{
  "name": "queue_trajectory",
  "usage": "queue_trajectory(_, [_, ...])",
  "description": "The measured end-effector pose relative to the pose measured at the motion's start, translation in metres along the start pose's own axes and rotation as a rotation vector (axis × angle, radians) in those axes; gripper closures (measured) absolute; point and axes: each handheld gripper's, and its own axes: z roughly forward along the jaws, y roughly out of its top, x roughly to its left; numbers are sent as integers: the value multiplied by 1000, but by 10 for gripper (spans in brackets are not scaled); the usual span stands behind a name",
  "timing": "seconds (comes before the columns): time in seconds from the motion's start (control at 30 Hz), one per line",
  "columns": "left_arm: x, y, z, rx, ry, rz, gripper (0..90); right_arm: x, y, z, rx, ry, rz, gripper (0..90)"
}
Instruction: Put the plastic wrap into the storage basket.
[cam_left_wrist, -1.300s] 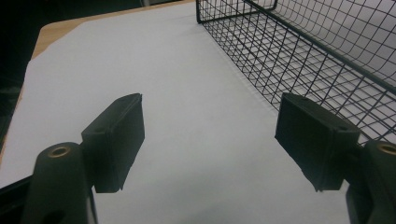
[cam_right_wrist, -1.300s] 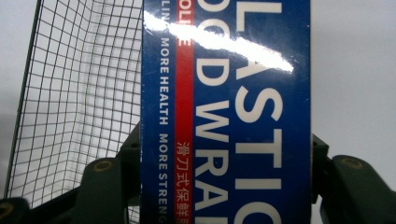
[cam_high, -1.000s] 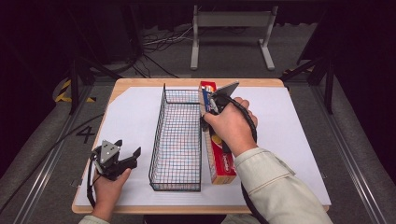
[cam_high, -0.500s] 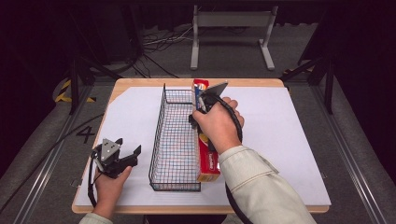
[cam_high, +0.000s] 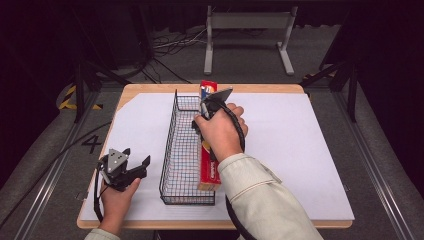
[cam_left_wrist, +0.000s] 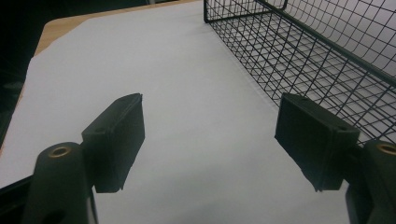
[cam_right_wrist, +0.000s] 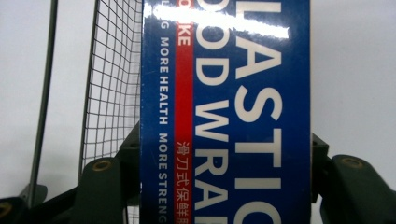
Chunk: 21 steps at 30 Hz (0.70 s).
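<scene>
A long plastic wrap box (cam_high: 210, 172), red and blue with white letters, is lifted lengthwise over the right rim of the black wire basket (cam_high: 184, 150). My right gripper (cam_high: 209, 107) is shut on the box near its far end. In the right gripper view the blue face of the box (cam_right_wrist: 233, 93) sits between the two fingers (cam_right_wrist: 126, 158), with the basket mesh (cam_right_wrist: 109, 93) to its left. My left gripper (cam_high: 132, 167) stands open on the white sheet left of the basket. Nothing is between the left gripper's (cam_left_wrist: 210, 135) pads, and the basket wall (cam_left_wrist: 327, 60) is to its right.
A white sheet (cam_high: 300, 145) covers most of the wooden table (cam_high: 150, 90). The basket's floor holds nothing that I can see. Beyond the table's far edge are a grey metal stand (cam_high: 250, 30) and cables on the dark floor.
My right gripper has carried the box leftward, from the sheet right of the basket to above the basket's right rim. The left gripper has not moved.
</scene>
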Motion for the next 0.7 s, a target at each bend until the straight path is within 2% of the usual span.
queue_trajectory(0.3, [1, 0, -1, -6, 6, -1, 244, 8, -1, 8, -29, 25, 24, 401])
queue_trajectory(0.47, [2, -1, -2, -6, 9, -1, 244, 10, -1, 16, -23, 23, 43, 400])
queue_trajectory(0.7, [3, -2, -4, -3, 14, -3, 244, 10, -3, 33, -28, 8, 35, 400])
